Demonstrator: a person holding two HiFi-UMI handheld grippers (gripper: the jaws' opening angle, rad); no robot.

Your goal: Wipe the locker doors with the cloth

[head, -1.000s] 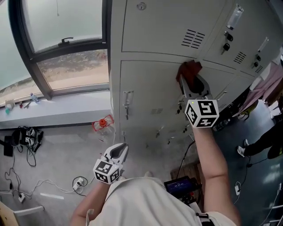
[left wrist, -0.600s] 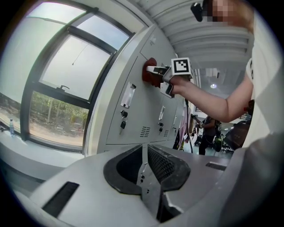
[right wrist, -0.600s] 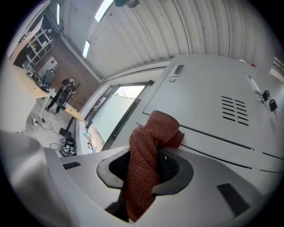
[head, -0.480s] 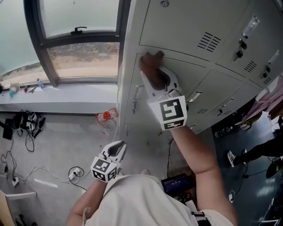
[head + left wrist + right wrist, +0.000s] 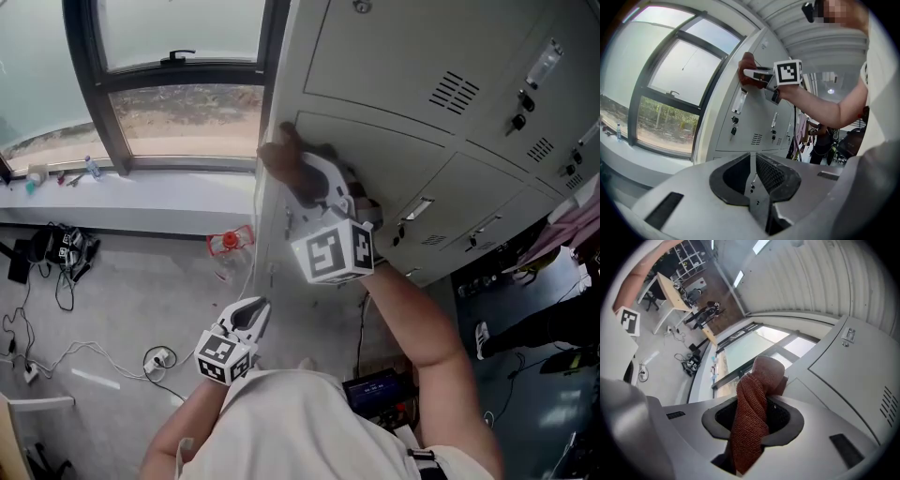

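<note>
One rust-red cloth (image 5: 750, 414) (ribbed, twisted)

The head view looks steeply down from above the person's shoulders and takes in the left tool (image 5: 258, 314), the right tool (image 5: 305, 173), the lockers (image 5: 394, 66), the window (image 5: 178, 94) and the floor (image 5: 112, 309). The left gripper view sits low and well back, facing up along its jaws at the same lockers and window, with the right tool far off. The right gripper view rides close against the lockers, looking along their face toward the window.
</note>
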